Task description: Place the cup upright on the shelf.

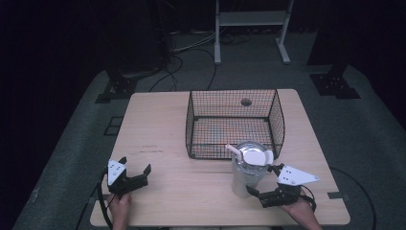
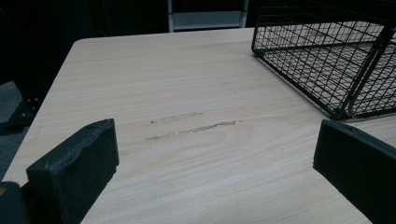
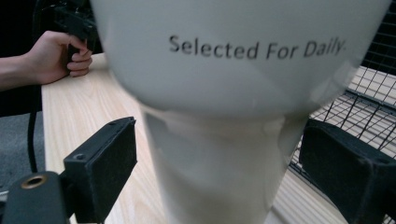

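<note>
- The wooden surface (image 1: 163, 139) is bare across its left half, and its near edge runs just below both hands.
- A black wire basket (image 1: 234, 122) stands at the centre toward the far edge (its near wall is right behind the tumbler).
- The white tumbler (image 1: 246, 170) stands upright on the surface near the front right, with a lid and a straw (image 1: 234, 150) on top.
- Its side reads "Selected For Daily." in the right gripper view.
- The right gripper (image 1: 265, 182) has its jaws spread, one on each side of the tumbler's narrow lower body, apart from it.
- The left gripper (image 1: 135, 170) rests near the front left corner, jaws released, well apart from the tumbler, over a scuffed patch (image 2: 191, 126).
</note>
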